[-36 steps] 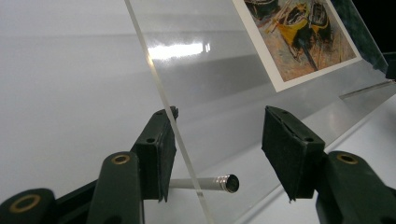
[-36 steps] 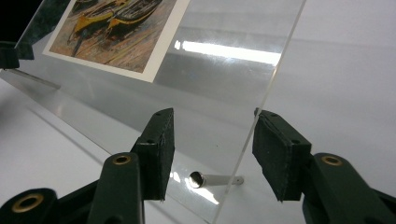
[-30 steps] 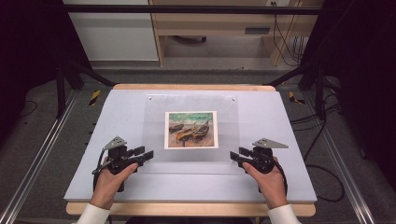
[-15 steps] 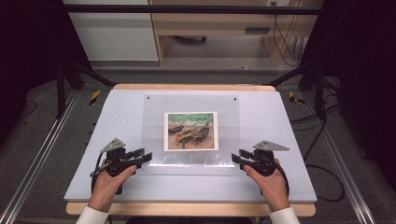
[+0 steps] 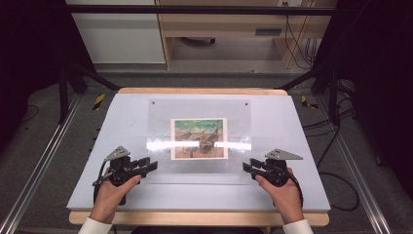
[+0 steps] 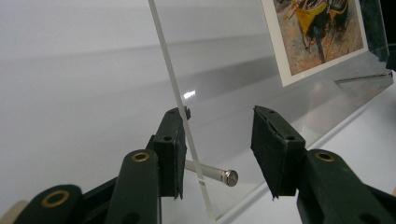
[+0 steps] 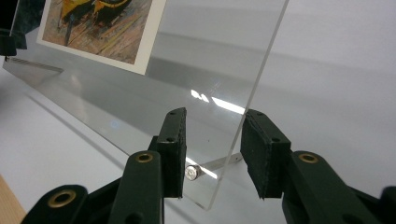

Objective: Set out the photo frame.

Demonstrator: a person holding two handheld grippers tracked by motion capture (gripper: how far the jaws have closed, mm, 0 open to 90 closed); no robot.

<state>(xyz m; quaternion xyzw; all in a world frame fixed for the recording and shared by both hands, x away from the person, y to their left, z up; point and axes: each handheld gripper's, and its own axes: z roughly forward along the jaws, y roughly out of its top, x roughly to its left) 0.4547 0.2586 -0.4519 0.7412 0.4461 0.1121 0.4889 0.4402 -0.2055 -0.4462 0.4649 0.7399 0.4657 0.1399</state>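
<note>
Both tongs have just been closing since the earlier frames, each with a lower corner of the clear acrylic sheet [image 5: 199,141] between its jaws. The left tongs [image 6: 219,140] touch its edge with one pad while the other stands off; the right tongs [image 7: 212,144] stand half-narrowed, neither pad pressing. Carrying a boat picture [image 5: 198,138], the sheet lies mid-worktop [image 5: 292,126], pale bare surface on every side, dark floor and a wooden shelf beyond.

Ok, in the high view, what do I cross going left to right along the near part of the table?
Left gripper → clear acrylic sheet → printed picture → right gripper.
</note>
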